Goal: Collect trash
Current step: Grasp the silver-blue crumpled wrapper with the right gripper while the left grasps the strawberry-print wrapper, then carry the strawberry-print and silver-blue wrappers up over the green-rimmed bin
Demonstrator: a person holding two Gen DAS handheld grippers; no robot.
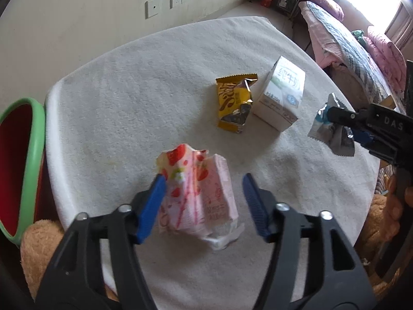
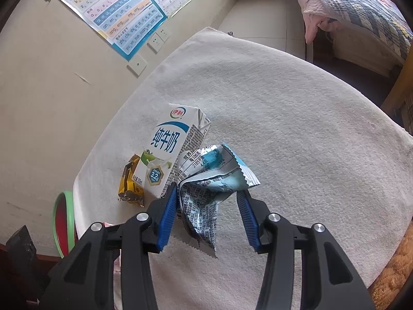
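A crumpled pink strawberry carton (image 1: 198, 193) lies on the white cloth between the fingers of my left gripper (image 1: 204, 183), which is open around it; its left pad touches the carton. My right gripper (image 2: 206, 193) is open around a crumpled silver-blue wrapper (image 2: 206, 180), which also shows in the left wrist view (image 1: 327, 126). A yellow snack wrapper (image 1: 233, 103) and a white milk carton (image 1: 281, 95) lie mid-table, also in the right wrist view as the wrapper (image 2: 131, 183) and carton (image 2: 170, 149).
A red bin with a green rim (image 1: 23, 165) stands left of the table, also in the right wrist view (image 2: 62, 219). A wall with posters is behind. A bed (image 1: 356, 44) stands at the right. Brown plush (image 1: 38, 245) lies at the near table edge.
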